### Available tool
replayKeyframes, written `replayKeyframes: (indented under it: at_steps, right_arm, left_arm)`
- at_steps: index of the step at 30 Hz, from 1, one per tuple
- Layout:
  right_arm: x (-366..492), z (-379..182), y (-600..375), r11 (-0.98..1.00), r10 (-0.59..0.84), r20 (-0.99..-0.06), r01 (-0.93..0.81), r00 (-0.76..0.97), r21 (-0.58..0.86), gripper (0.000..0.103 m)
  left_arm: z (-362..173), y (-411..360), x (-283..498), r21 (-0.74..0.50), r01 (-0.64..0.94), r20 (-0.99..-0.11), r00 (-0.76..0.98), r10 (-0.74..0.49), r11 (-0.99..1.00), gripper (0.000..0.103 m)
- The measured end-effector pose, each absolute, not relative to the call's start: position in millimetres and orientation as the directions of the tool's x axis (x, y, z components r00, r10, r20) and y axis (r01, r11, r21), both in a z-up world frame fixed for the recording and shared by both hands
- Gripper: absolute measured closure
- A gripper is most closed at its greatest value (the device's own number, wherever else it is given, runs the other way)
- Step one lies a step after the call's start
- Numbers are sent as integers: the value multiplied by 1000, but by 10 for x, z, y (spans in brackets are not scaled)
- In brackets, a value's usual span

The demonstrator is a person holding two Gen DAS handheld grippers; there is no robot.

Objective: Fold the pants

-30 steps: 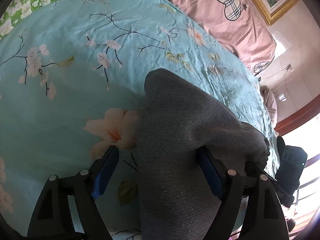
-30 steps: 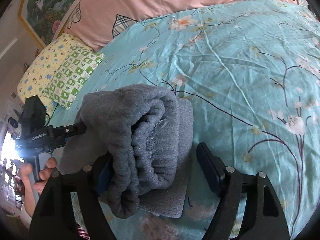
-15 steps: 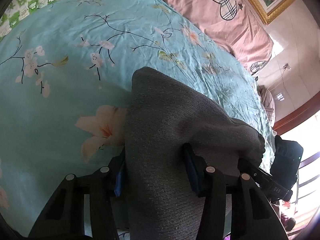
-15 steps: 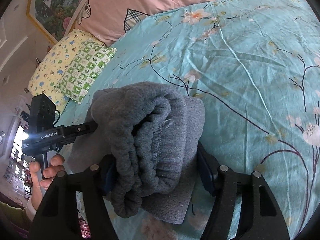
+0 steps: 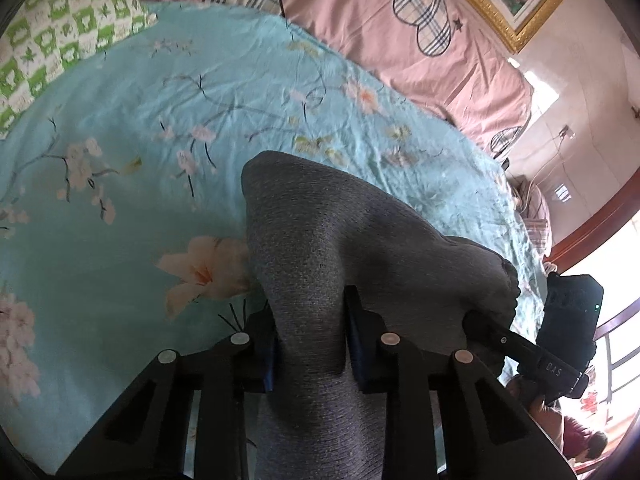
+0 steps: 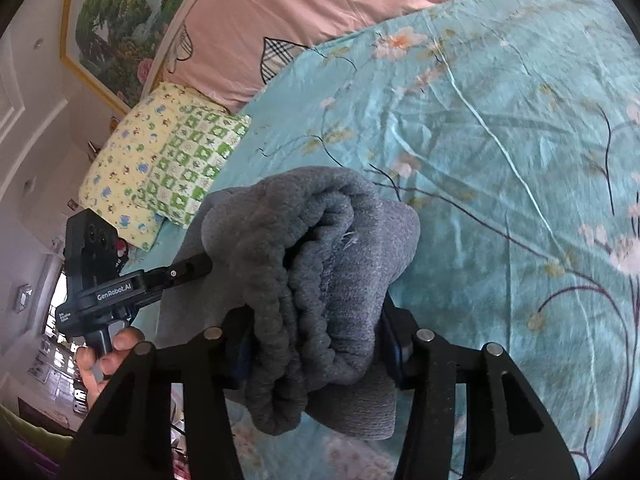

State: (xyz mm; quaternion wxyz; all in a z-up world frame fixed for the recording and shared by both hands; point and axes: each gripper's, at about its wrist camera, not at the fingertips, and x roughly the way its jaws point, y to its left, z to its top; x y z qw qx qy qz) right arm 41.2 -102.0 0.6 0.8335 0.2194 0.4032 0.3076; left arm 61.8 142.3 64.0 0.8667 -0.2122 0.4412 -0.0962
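Since a second ago both my claws have narrowed from wide open onto the folded grey knit pants [image 5: 320, 240], which lie on the turquoise floral bedsheet [image 5: 140, 160]. My left claw [image 5: 310, 320] is closing with its blue pads pinching a ridge of the cloth at six o'clock in its view. My right claw [image 6: 316, 344] is closing on the bunched elastic waistband [image 6: 280, 320], pads pressing it, with the left hand [image 6: 104, 356] at nine o'clock there.
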Motion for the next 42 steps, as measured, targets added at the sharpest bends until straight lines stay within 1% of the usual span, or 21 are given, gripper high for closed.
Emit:
replayKeyframes:
  at_steps: [4,9,15,23,33,35,37,38,42]
  right_arm:
    - [457,164,-977,701,705,-517,-371,485,609,51]
    - [658,354,-795,683,727,-499,-427,471,593,51]
    - [988,477,-510,669,744,-509,-480,433,568,51]
    - [1449,592,-128,662,741,-555,-550,379,508,51]
    - [1940,412,168,649,739,-597,-570,312,504,51]
    - [2008,348,211,649,735,-608,-574,301,500,50]
    - [2055,294,248,657,723,-624,-573,296,490,43]
    - [2077,255,251,663,717,-633,-569,294,487,42]
    - [2127,139,216,660,719,-630,-572,292,488,31]
  left_arm:
    - [806,1511,555,-452,-27,-703,626,-337,892,76]
    - [980,1646,523,-412,-71,-691,675,-260,908,76]
    - [1039,1906,598,-403,-130,-690,693,-207,906,76]
    - [960,2196,855,-398,-196,-702,694,-159,896,76]
    - [730,2399,1206,-393,-252,-732,668,-135,884,76]
    - [661,2429,1244,-392,-260,-741,658,-136,882,76]
    - [575,2456,1277,-396,-260,-747,649,-144,881,74]
    - [541,2460,1286,-393,-261,-749,647,-142,882,73]
    - [459,2449,1285,-375,-264,-752,648,-125,889,62]
